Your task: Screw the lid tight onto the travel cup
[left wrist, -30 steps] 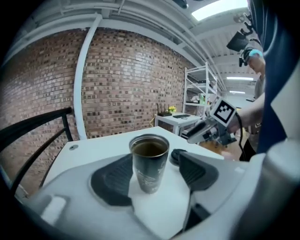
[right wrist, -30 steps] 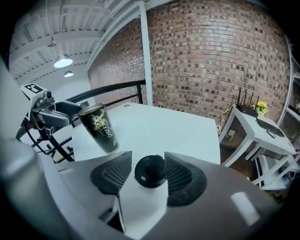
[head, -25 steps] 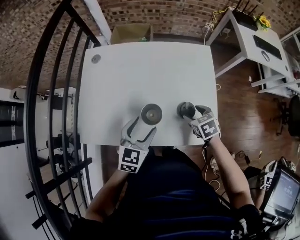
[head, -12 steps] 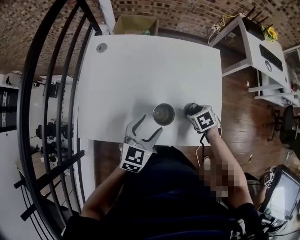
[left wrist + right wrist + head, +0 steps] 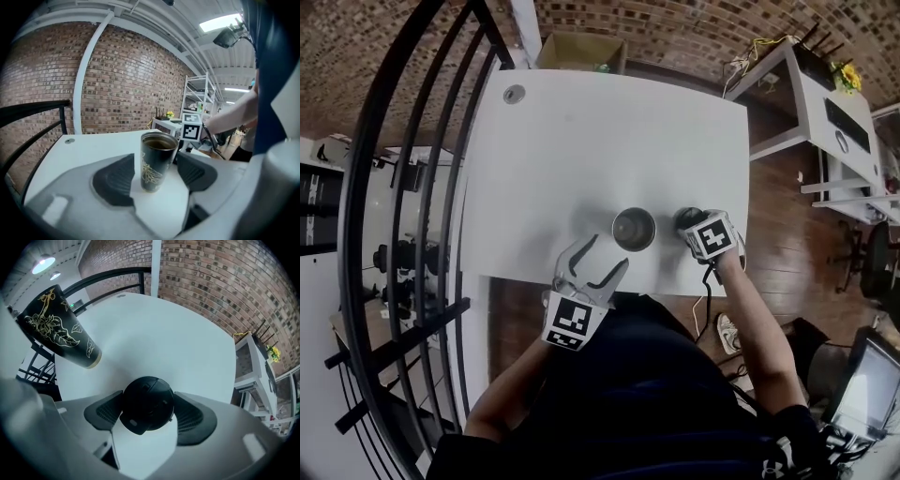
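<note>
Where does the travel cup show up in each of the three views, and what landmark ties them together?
Head view: the cup is just right of centre, near the table's front edge.
Left gripper view: the cup stands upright at centre.
Right gripper view: the cup is at upper left, leaning in the picture.
Shared landmark: the white table under it in all three.

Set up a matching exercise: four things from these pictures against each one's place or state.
Things:
1. cup
2. lid
3. box
4. grommet

Places or states:
A. past the table's far edge
B. in the table's far left corner
C. upright, open-topped
D. black, right of the cup

Pairs: 1-C, 2-D, 3-A, 4-B
</note>
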Available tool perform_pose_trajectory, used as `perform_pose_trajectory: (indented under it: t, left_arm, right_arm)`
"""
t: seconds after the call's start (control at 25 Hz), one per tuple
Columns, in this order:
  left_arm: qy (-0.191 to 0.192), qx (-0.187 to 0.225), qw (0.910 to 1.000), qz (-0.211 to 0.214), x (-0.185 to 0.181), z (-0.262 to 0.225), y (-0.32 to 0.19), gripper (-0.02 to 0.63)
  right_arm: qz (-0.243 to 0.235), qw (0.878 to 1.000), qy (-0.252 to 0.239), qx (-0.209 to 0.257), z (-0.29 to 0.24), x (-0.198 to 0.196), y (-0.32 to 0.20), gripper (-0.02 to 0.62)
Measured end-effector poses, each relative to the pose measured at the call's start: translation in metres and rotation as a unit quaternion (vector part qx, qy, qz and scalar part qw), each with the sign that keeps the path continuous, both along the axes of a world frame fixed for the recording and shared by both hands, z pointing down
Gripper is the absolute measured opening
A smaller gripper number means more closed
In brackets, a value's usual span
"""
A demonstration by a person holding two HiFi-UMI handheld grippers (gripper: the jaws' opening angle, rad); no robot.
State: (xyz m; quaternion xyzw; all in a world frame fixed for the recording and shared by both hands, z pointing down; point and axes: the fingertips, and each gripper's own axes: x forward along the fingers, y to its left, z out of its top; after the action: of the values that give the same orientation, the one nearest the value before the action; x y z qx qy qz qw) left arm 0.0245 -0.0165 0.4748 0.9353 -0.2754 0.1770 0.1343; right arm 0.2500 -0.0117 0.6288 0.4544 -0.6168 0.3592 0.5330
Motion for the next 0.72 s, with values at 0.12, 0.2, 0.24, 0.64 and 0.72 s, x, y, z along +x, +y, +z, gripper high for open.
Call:
perform_pose_trajectory:
  t: [0.12, 0.2, 0.24, 0.64, 0.72]
  left_arm:
    - [0.000, 0.001, 1.0000, -0.006, -0.003, -0.002, 0.001, 0.282]
    - [0.001, 0.000, 0.9999, -0.010, -0.006, -0.002, 0.002, 0.274]
    - [0.001, -0.001, 0.9999, -0.012, -0.006, -0.002, 0.001, 0.270]
    - [0.001, -0.010, 0.9996, -0.026, -0.013, 0.003, 0.001, 0.255]
    - [0.001, -0.014, 0.9996, -0.025, -0.013, 0.005, 0.001, 0.253]
  right_arm:
    - [-0.008, 1.000, -0.013, 0.001, 0.001, -0.002, -0.001, 0.349]
    - [-0.039, 0.999, -0.026, 0.017, 0.000, -0.008, -0.003, 0.347]
    - [-0.052, 0.998, -0.037, 0.028, -0.001, -0.011, -0.003, 0.344]
    - [-0.055, 0.977, -0.110, 0.175, -0.049, -0.030, -0.010, 0.337]
    - [-0.037, 0.968, -0.125, 0.214, -0.064, -0.030, -0.013, 0.291]
